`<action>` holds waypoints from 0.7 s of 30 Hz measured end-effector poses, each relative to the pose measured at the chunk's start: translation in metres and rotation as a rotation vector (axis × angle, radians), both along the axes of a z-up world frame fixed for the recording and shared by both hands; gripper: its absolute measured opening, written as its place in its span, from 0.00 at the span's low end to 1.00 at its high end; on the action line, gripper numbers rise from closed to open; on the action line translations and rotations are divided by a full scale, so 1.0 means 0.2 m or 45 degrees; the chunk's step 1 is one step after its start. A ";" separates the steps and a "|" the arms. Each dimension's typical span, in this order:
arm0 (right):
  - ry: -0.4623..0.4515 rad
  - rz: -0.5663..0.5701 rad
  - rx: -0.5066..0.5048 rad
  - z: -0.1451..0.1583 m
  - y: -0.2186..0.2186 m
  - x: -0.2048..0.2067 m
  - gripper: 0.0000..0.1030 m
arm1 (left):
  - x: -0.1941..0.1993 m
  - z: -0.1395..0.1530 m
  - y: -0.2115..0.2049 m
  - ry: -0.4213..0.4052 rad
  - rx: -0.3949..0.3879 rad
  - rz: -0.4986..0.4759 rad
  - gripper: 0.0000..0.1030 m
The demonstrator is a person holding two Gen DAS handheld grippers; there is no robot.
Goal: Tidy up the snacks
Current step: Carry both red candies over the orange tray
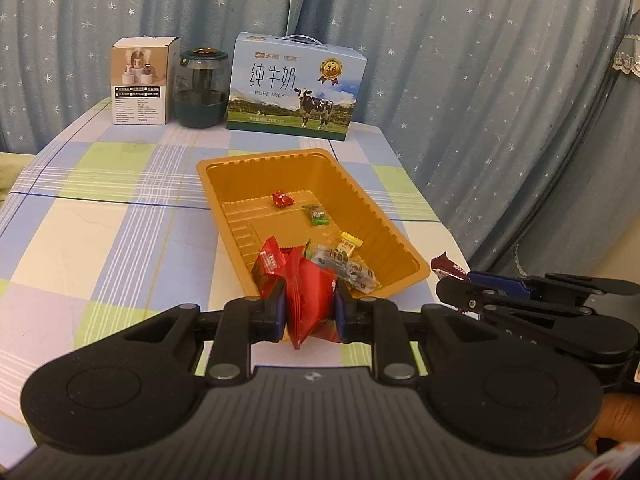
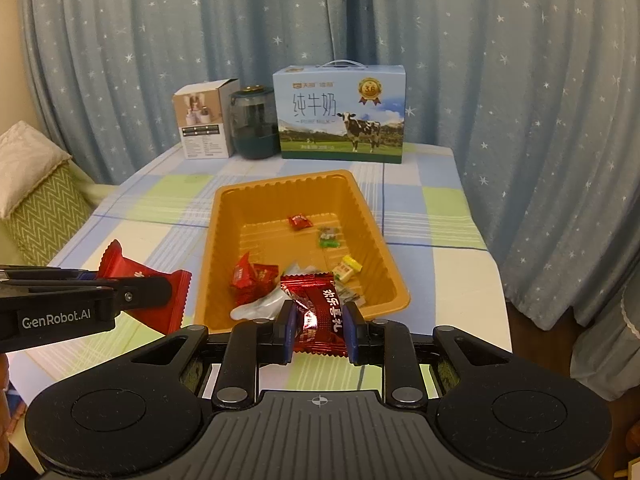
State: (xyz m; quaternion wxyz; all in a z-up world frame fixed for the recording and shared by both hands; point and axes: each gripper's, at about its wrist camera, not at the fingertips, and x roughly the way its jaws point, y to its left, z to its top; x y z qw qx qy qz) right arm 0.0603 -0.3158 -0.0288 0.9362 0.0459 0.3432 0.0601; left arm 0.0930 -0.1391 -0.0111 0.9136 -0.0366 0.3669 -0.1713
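An orange plastic tray (image 1: 224, 184) (image 2: 224, 216) lies on the checked tablecloth and holds several wrapped snacks: a small red one (image 1: 282, 199), a green one (image 1: 316, 215), a yellow one (image 1: 350, 242) and red ones near the front. My left gripper (image 1: 310, 312) is shut on a bright red snack packet (image 1: 308, 300) just short of the tray's near edge. My right gripper (image 2: 320, 326) is shut on a dark red candy wrapper with white characters (image 2: 316, 304), also at the tray's near edge. Each gripper shows in the other's view: the right (image 1: 452, 276), the left (image 2: 160, 292).
At the table's far side stand a white product box (image 1: 140, 80), a dark green jar (image 1: 202, 88) and a blue milk carton with a cow (image 1: 296, 88). Blue star-print curtains hang behind and to the right. A cushioned seat (image 2: 36, 184) sits left of the table.
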 end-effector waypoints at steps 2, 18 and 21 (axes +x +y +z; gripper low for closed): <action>0.003 0.000 0.000 0.00 -0.01 0.03 0.24 | 0.04 0.00 0.00 0.002 -0.011 0.001 0.20; 0.009 0.025 0.077 0.01 -0.03 0.43 0.24 | 0.40 -0.01 0.00 -0.003 -0.033 0.007 0.20; 0.011 0.026 0.087 0.01 -0.03 0.49 0.24 | 0.47 -0.02 0.00 -0.006 -0.035 0.005 0.20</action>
